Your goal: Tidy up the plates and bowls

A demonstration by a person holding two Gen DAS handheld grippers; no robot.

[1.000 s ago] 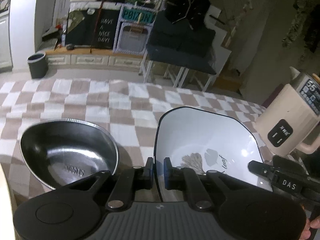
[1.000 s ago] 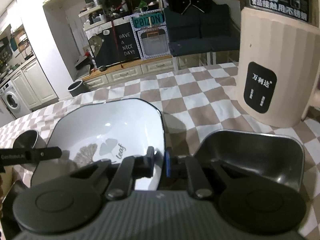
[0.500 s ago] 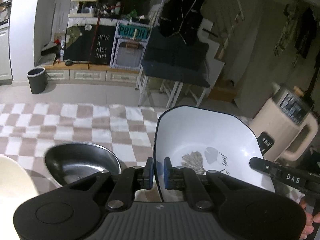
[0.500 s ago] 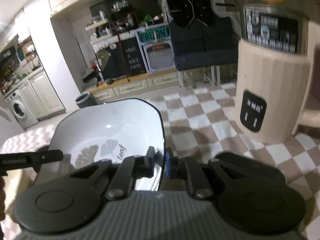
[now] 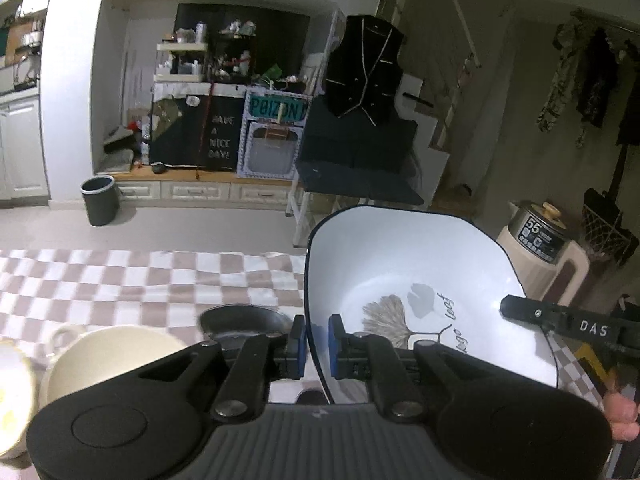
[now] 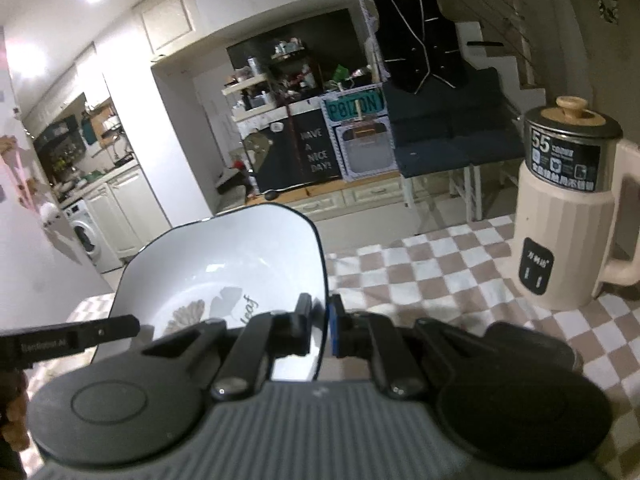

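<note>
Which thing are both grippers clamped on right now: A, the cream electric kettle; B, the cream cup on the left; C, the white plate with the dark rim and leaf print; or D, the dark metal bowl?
C: the left gripper pinches one edge of the white plate, and the right gripper pinches the opposite edge, while the kettle stands apart on the checkered cloth.

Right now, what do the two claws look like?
Both look alike. The left claw has a ribbed grey body, two round black discs, black arms with silver pivot pins, and blue pads on its fingers. The right claw matches it, though only one blue pad shows. White lettering marks each finger seen from the side.
</note>
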